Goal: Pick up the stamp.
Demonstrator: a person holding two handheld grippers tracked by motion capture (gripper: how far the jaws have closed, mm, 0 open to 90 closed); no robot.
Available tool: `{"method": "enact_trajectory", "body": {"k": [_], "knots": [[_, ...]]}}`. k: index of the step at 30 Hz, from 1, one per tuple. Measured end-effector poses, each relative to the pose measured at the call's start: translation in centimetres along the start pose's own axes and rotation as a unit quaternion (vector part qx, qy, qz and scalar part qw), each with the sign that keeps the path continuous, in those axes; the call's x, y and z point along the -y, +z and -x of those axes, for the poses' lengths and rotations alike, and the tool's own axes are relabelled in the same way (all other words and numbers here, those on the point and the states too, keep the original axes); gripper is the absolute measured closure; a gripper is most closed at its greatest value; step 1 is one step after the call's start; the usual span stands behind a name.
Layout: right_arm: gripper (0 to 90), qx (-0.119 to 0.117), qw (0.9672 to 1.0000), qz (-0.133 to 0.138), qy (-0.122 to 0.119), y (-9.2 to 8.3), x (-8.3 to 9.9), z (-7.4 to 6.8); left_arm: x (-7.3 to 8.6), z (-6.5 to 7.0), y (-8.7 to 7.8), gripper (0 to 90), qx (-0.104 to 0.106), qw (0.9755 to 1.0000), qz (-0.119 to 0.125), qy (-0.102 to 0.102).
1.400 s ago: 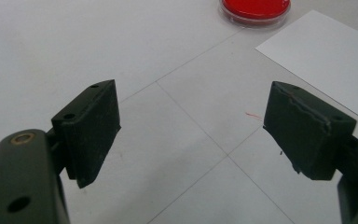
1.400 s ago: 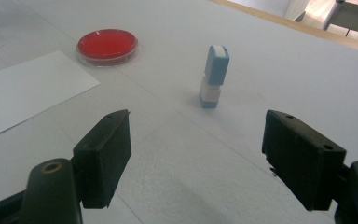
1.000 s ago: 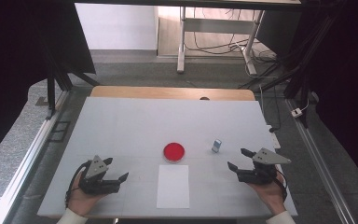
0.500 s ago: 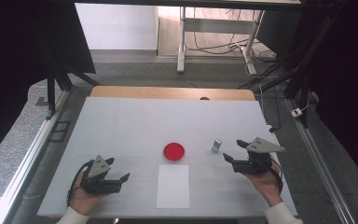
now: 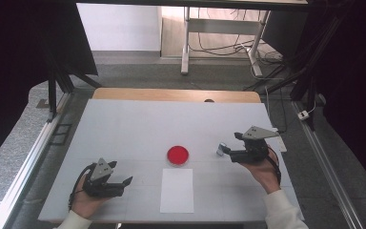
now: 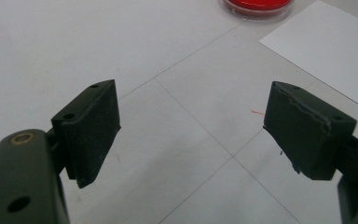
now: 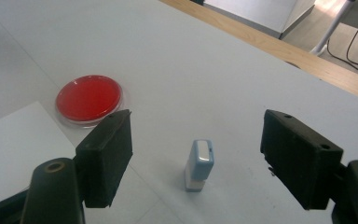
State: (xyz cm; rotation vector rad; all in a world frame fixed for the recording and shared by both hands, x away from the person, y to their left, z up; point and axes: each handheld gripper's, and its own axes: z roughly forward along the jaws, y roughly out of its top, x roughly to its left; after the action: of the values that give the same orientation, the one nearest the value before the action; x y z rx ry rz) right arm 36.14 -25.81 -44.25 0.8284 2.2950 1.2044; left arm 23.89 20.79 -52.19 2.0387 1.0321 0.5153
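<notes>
Your right gripper (image 5: pixel 230 152) moved up to the stamp (image 7: pixel 199 164), jaws apart around it. Left gripper (image 6: pixel 191 135) gapes at 7 o'clock. Stamp shows no readable writing.

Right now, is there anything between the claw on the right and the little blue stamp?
No. In the right gripper view the open right gripper frames the small blue stamp, with bare white table in between.
</notes>
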Motion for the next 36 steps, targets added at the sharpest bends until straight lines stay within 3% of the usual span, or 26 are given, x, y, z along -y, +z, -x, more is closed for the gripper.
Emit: {"method": "enact_trajectory", "body": {"k": [11,26,36], "knots": [[27.5,-0.012,0.9995,-0.028,0.010,1.8,0.6,1.6,0.0,0.0,0.3,18.2,-0.001,1.0000,-0.005,0.003],[34.3,-0.019,0.9975,-0.068,-0.008,5.1,0.9,1.2,0.1,0.0,0.3,18.2,0.002,1.0000,-0.005,0.006],[36.9,-0.018,0.9975,-0.069,0.002,5.4,1.4,1.5,0.2,-0.1,0.2,18.2,0.001,1.0000,-0.005,0.004]]}}
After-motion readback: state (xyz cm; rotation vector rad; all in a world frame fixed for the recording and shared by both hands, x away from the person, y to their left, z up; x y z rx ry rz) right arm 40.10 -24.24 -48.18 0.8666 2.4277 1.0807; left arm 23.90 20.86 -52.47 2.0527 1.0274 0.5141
